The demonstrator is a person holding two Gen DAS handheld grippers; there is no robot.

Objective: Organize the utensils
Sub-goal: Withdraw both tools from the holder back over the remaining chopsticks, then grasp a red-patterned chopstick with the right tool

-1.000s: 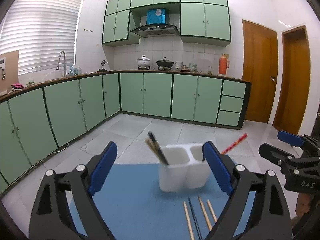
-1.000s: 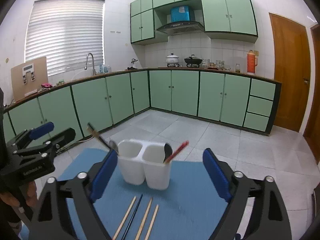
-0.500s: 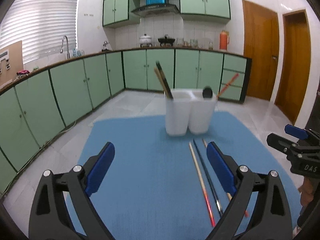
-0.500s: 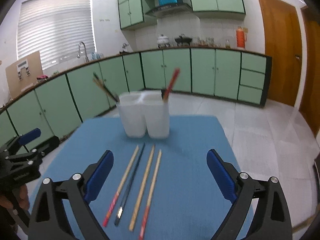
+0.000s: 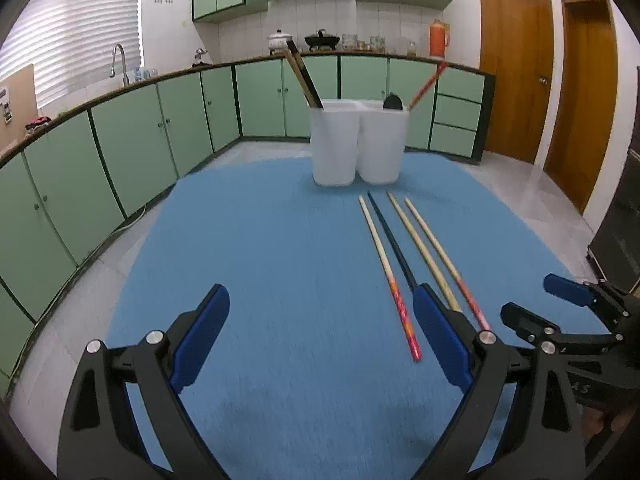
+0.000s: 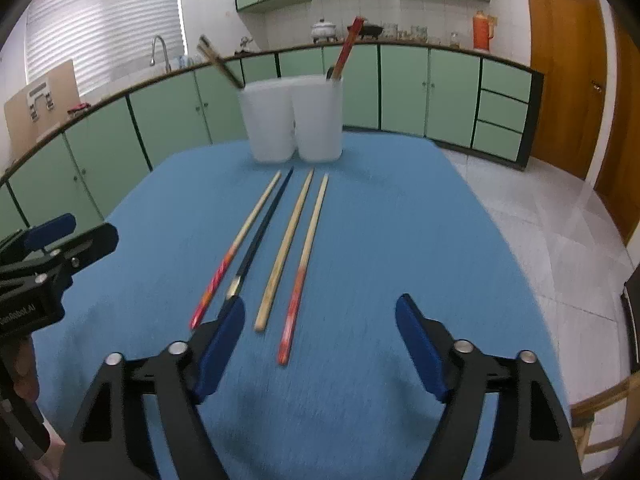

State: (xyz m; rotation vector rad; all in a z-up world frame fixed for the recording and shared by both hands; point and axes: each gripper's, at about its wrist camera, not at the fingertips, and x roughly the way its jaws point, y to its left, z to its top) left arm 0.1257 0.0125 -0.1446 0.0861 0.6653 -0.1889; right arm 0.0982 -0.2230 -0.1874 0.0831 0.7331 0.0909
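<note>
From the left wrist camera, the left gripper (image 5: 320,336) hangs low over the blue tabletop (image 5: 260,264) with its jaws wide apart and nothing between them. At the far side stands a white two-compartment utensil holder (image 5: 358,142); two dark-and-tan chopsticks (image 5: 304,76) lean out of its left compartment, while a red chopstick (image 5: 427,85) and something round and black, perhaps a spoon, show in the right one. So part of the sorting looks done. Left to do: four chopsticks (image 5: 412,256) lying side by side on the tabletop, near the holder and running toward the camera, one pale with a red end, one black, two more pale wood. The right gripper (image 5: 560,312) shows at the right edge, also parted. From the right wrist camera, the right gripper (image 6: 320,344) is spread open and empty just above the near ends of those same four chopsticks (image 6: 280,248), which lie roughly parallel, apart from one another, slim and straight. The utensil holder (image 6: 294,120) stands beyond their far tips, and the left gripper (image 6: 68,236) sits at the left edge. My guess is a chopstick pickup comes next.
</note>
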